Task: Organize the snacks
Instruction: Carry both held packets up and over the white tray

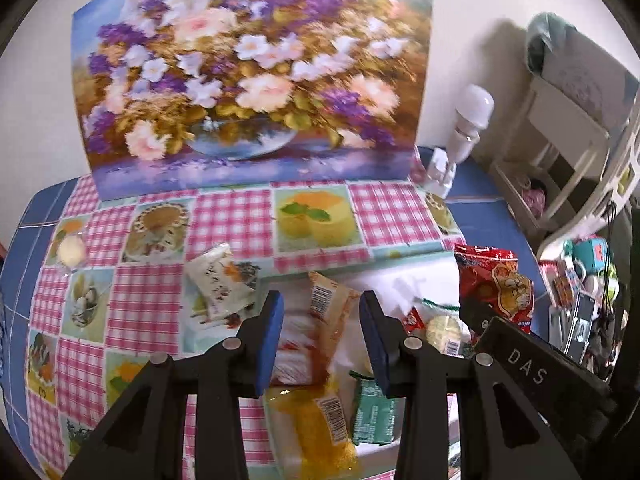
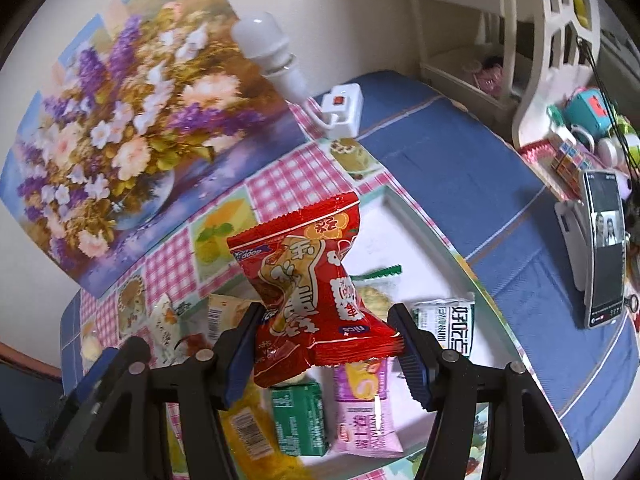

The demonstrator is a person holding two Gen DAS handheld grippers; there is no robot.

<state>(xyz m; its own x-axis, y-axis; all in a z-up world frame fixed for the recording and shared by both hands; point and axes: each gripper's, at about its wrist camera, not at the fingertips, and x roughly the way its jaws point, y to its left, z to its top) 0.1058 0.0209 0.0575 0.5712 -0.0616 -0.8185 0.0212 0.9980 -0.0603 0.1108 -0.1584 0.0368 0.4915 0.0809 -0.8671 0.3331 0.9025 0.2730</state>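
Observation:
In the left wrist view my left gripper (image 1: pixel 323 336) is open, its blue pads on either side of an orange-and-white snack packet (image 1: pixel 324 312) lying in the white tray (image 1: pixel 400 280). A yellow packet (image 1: pixel 316 420) and a green packet (image 1: pixel 372 408) lie nearer in the tray. My right gripper (image 2: pixel 326 354) is shut on a red snack packet (image 2: pixel 312 280), held upright above the tray (image 2: pixel 440 240). Under it lie a green packet (image 2: pixel 298 416), a pink packet (image 2: pixel 368 412) and a white-and-green packet (image 2: pixel 444 324). The left wrist view also shows the red packet (image 1: pixel 496 280) at right.
A white packet (image 1: pixel 224 280) and a small round wrapped sweet (image 1: pixel 72 250) lie on the checked tablecloth left of the tray. A flower painting (image 1: pixel 248 80) leans on the wall behind. A white lamp (image 2: pixel 272 56), a phone on a stand (image 2: pixel 606 248) and a cluttered shelf (image 1: pixel 568 128) stand at right.

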